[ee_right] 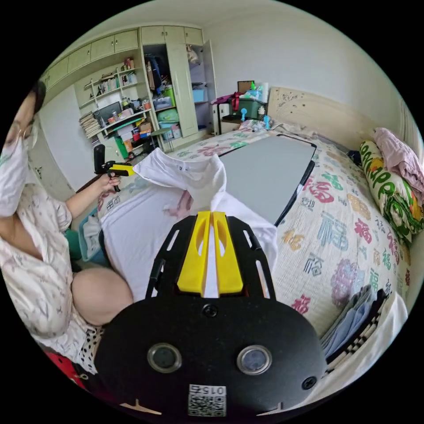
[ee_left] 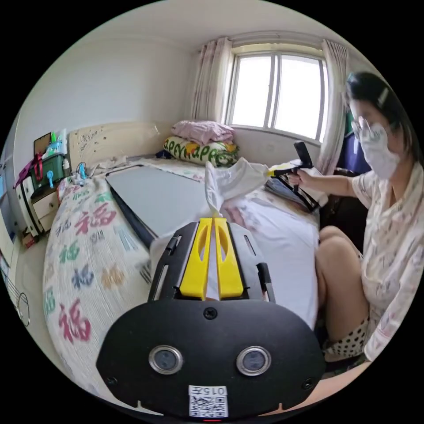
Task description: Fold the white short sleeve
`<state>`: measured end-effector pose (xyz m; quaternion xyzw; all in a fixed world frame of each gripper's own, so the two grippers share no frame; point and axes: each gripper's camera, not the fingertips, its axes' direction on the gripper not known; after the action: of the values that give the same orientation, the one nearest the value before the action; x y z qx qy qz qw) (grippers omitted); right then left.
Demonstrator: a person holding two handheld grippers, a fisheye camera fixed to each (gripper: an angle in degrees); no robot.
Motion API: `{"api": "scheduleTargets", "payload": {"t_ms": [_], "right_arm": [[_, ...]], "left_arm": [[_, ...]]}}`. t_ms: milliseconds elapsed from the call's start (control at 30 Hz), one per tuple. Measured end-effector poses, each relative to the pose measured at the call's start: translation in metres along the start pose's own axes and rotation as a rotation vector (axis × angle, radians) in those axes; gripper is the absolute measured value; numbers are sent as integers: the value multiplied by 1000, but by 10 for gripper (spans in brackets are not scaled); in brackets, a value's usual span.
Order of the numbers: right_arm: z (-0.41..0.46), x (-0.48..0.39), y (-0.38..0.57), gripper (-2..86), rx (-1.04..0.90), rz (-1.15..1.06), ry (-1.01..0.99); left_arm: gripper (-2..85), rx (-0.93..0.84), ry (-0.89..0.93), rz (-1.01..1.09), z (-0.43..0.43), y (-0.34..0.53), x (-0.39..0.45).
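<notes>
Right now the white short sleeve shirt [ee_right: 145,221] is partly lifted off the bed [ee_right: 335,229], with its lower part lying flat on the bed near the person's knee. At the 12 o'clock side of the left gripper [ee_left: 213,221] its yellow jaws are pinched together on a bunch of the cloth. Over by 9 o'clock in the right gripper view, that same gripper holds one shirt edge, while the right gripper [ee_right: 211,217] is clamped on the other. To fold well, I think both should stay level, keep the edge pulled straight, and lay it down slowly over the flat part.
</notes>
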<state>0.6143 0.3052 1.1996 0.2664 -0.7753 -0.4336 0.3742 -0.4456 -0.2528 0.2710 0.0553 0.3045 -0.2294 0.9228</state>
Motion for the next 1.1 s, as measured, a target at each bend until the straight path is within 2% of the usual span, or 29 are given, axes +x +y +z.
{"api": "scheduleTargets", "payload": {"t_ms": [67, 200, 300, 533, 600, 667, 767, 867, 967, 1100], "right_arm": [[-19, -48, 64, -6, -106, -6, -19], [-26, -96, 133, -7, -235, 36, -11], [-40, -134, 150, -6, -254, 15, 40], [-86, -172, 146, 26, -334, 85, 130], [-116, -171, 140, 45, -261, 158, 133], [-159, -178, 121, 60, -90, 193, 73], [-173, -179, 86, 96, 15, 230, -6], [-138, -167, 52, 110, -89, 314, -59], [-106, -151, 31, 108, -236, 391, -100], [-112, -134, 16, 80, -301, 428, -183]], "left_arm": [[-6, -84, -10, -7, -19, 54, 50], [-5, -189, 25, -78, -46, 139, 133], [-3, -183, -110, -32, -71, 142, 174], [11, -176, -102, -102, -121, 128, 186], [42, -137, -82, -151, -137, 123, 187], [72, -99, -67, -212, -138, 116, 185], [105, -53, -31, -287, -115, 98, 185], [122, -55, 19, -336, -76, 79, 185], [121, -109, -42, -402, -47, 69, 180], [101, -226, 18, -416, -21, 63, 183]]}}
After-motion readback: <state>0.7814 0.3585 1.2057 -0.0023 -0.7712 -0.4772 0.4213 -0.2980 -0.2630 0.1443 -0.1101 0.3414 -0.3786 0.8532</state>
